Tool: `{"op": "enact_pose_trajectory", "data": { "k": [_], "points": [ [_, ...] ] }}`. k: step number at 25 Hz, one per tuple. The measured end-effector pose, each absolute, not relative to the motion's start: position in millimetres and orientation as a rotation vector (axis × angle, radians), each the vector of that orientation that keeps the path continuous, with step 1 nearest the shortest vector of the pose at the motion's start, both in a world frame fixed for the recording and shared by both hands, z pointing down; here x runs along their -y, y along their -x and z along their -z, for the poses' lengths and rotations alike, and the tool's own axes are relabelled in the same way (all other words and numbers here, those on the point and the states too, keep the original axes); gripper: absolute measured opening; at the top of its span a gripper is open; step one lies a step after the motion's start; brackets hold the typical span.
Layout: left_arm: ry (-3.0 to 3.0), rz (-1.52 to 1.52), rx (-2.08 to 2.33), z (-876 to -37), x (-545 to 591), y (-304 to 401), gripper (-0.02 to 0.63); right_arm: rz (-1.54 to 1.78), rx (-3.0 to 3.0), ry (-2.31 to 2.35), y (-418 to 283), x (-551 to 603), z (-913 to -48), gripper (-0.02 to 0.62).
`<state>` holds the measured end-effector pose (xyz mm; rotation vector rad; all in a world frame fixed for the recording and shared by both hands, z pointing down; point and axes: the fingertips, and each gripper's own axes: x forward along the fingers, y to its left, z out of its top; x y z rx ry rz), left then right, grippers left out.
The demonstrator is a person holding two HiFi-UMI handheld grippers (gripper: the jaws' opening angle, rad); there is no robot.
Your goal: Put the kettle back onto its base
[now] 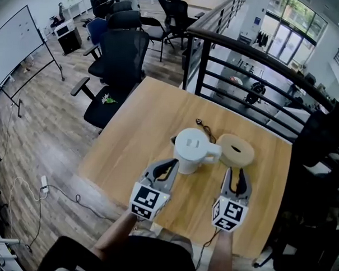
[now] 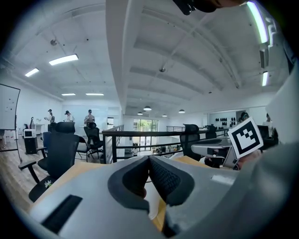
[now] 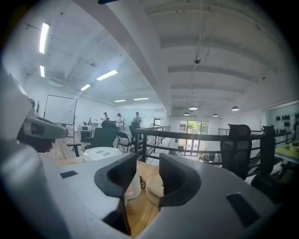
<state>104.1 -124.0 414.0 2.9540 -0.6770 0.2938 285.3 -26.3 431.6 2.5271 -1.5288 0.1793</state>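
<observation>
The kettle (image 1: 190, 150) stands upright on the counter (image 1: 137, 131) just ahead of my closed left gripper (image 1: 170, 165). Its handle points toward a beige disc (image 1: 235, 150) ahead of my open, empty right gripper (image 1: 235, 175).

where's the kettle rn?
Head view: kettle stands around the middle of the table, just left of the tan round object, ahead of the left tongs.

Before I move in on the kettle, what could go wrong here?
The handle points at the tan roll, which sits close beside it. The open right gripper could knock the roll while reaching in. The cord lies loose behind the kettle and might snag or drag. The left gripper is shut and near the kettle's side, so it could nudge the kettle.
</observation>
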Motion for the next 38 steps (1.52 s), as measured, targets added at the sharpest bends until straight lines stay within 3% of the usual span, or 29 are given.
{"op": "enact_pose_trajectory", "data": {
  "k": [19,38],
  "points": [
    [-3.069,-0.22,0.344,-383.2,44.2,-94.9,0.002,-0.162,1.339,-2.634,-211.3,-82.6,-415.0,0.052],
    [-3.086,-0.221,0.256,-384.9,32.1,-87.8,0.002,-0.148,1.298,-2.664,-189.0,-90.4,-412.5,0.0]
  ]
}}
